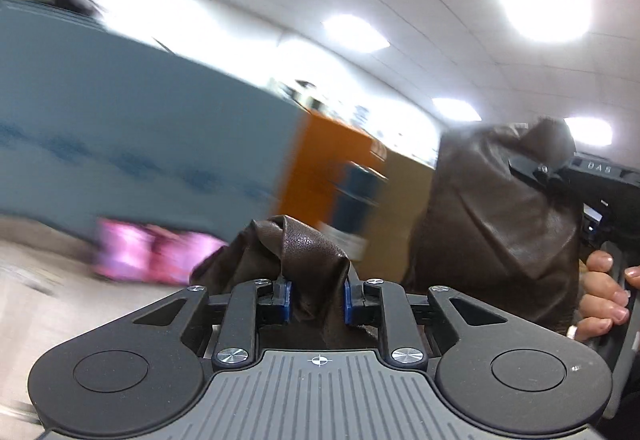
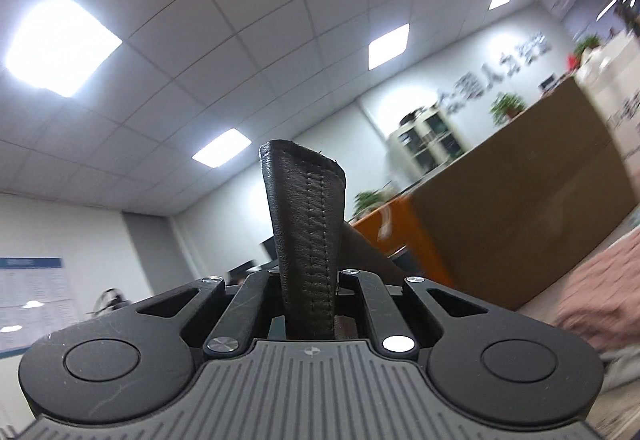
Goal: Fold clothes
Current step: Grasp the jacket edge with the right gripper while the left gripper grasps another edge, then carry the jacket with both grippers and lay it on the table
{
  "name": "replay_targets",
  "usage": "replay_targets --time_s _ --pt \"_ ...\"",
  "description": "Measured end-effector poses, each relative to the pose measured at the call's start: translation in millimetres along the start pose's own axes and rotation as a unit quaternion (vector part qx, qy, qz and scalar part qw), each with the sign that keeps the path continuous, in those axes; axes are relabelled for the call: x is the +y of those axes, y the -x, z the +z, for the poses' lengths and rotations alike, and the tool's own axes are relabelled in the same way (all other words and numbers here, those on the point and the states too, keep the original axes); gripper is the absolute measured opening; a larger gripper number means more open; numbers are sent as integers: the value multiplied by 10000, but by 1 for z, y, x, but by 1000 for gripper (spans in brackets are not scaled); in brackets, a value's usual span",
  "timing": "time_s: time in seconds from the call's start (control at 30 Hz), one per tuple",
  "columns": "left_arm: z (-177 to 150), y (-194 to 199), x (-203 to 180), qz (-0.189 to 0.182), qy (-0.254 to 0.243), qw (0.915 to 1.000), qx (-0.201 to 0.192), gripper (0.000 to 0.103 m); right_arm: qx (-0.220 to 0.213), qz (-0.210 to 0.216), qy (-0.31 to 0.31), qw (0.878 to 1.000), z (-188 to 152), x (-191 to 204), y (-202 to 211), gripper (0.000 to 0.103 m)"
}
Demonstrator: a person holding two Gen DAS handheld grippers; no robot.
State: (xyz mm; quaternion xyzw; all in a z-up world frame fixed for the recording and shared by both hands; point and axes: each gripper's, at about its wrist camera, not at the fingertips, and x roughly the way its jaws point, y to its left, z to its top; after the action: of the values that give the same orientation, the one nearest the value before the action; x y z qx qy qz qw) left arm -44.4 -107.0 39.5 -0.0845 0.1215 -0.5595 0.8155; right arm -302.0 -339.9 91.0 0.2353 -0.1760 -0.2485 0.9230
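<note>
Left gripper (image 1: 317, 300): blue pads (image 1: 285, 300) clamped on a bunched fold of the brown leather garment (image 1: 496, 216); right gripper (image 2: 310, 280): closed on a stitched edge of that garment; the garment hangs raised between both, ceiling lights (image 2: 60, 44) above it; hand (image 1: 604, 296) right of it.

Garment (image 1: 496, 208): one fold between the fingers (image 1: 285, 300) of the left gripper (image 1: 316, 302), the bulk hanging to its right. Right gripper (image 1: 576, 176): far right, against that bulk, a hand (image 1: 604, 296) below it. Stitched edge (image 2: 308, 240): upright between the right gripper's (image 2: 310, 288) fingers. Counter (image 2: 512, 208): behind, to the right.
</note>
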Motion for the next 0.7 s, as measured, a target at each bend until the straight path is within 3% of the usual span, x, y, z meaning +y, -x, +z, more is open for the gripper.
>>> replay_targets --time_s 0.17,0.23,0.37,0.47,0.53,0.57,0.63,0.7 --pt "12 53 29 773 -660 9947 -146 21 510 52 -356 9981 -30 8 -20 5" --pt "6 65 37 920 -822 9923 95 21 785 -38 -432 9960 -42 5 -24 5" --pt "-11 83 53 851 -717 9900 864 26 1344 -431 -186 9898 -60 -16 -9 5" --pt "-21 88 63 818 -600 9856 1350 45 1637 -737 108 9837 -63 -39 14 5" --pt "-21 94 73 1050 -451 9855 1258 63 1784 -959 308 9788 -67 -44 31 9" --pt "-19 95 79 1166 -357 9857 1166 66 1871 -1083 413 9755 -68 -47 36 10" --pt "-15 98 90 1249 -48 9871 999 76 1971 -1263 519 9708 -68 -52 50 22" --pt "-12 97 99 1227 240 9879 918 79 1956 -1467 571 9680 -65 -60 62 29"
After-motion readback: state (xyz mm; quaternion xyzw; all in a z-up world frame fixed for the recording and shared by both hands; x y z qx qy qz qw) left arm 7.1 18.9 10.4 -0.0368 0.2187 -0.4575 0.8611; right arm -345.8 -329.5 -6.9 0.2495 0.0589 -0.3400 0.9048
